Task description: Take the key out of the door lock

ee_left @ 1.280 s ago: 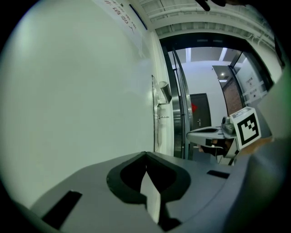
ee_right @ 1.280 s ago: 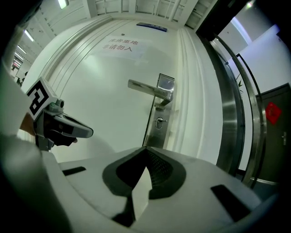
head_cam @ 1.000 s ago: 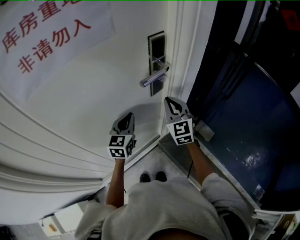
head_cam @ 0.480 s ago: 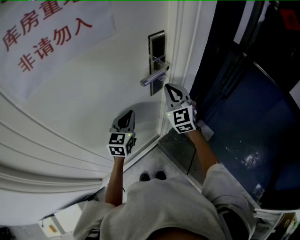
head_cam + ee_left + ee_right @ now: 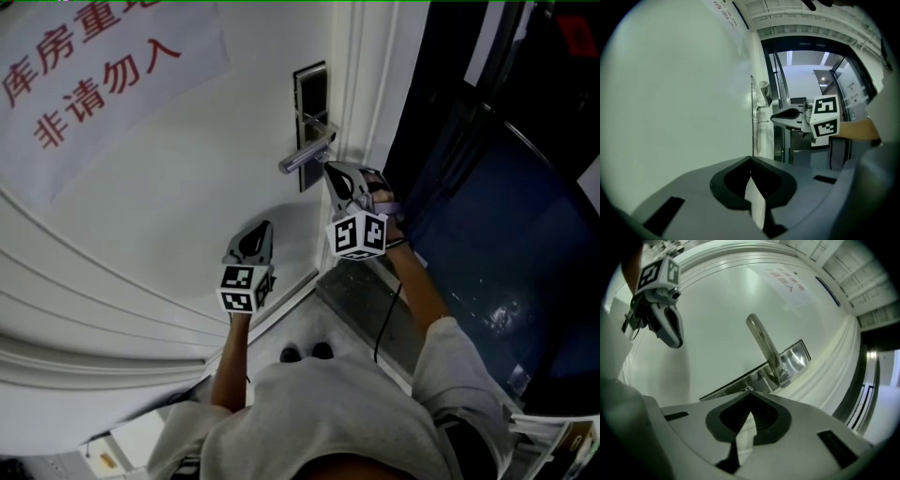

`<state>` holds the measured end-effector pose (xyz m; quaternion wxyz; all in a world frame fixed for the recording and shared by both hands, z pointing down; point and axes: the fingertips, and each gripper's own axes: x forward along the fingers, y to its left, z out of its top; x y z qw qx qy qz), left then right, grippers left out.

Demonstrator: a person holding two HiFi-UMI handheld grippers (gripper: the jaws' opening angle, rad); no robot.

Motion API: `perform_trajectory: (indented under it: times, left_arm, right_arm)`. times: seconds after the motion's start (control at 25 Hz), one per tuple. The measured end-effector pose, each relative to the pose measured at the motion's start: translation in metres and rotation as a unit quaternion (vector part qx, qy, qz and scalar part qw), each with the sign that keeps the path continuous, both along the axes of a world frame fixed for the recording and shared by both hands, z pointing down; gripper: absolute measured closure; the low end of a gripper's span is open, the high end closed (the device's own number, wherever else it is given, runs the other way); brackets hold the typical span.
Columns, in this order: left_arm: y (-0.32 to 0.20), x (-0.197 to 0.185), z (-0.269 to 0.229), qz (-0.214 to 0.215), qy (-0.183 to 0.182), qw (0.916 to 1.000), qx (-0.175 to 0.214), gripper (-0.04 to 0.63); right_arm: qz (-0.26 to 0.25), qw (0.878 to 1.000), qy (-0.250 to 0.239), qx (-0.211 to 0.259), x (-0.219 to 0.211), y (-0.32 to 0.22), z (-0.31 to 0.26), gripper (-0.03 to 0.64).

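Holds right gripper (image 5: 331,172), jaws together, at lock plate (image 5: 311,86) below handle (image 5: 306,157); holds left gripper (image 5: 261,231), jaws together, empty, beside door (image 5: 178,197).

The right gripper (image 5: 332,172) rose along the door's edge and rolled about its own axis, so its marker cube (image 5: 357,234) turned a corner toward the head view (two faces showed where one had). Its tips ended just beneath the lever handle (image 5: 306,156), against the lock plate (image 5: 310,94).
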<state>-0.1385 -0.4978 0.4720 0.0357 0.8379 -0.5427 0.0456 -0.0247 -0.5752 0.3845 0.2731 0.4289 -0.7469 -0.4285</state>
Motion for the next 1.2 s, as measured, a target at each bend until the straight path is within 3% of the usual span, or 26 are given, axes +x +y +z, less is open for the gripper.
perform_trajectory:
  times: [0.2,0.36,0.68,0.76,0.88,1.2]
  left_arm:
    - [-0.001,0.001,0.001,0.003,0.002,1.0,0.0,0.577]
    - [-0.002,0.002,0.001,0.006,0.0,1.0,0.001,0.577]
    - [-0.003,0.004,0.0,0.009,0.002,1.0,0.001,0.577]
    - [-0.003,0.004,0.0,0.01,0.003,0.9999,0.001,0.577]
    - [-0.004,0.005,0.0,0.011,0.003,0.9999,0.001,0.577]
    - [-0.005,0.003,0.001,0.007,0.002,1.0,0.002,0.577]
  right_arm:
    - [0.008,0.99,0.122,0.07,-0.004,0.0,0.006,0.594]
    - [0.011,0.979,0.176,0.104,-0.006,0.0,0.011,0.594]
    - [0.006,0.979,0.183,0.087,-0.003,-0.002,0.02,0.585]
    - [0.001,0.98,0.184,0.077,-0.004,-0.003,0.023,0.472]
    - [0.002,0.979,0.192,0.074,-0.004,-0.006,0.026,0.378]
    - [0.016,0.974,0.204,0.098,-0.004,-0.016,0.025,0.36]
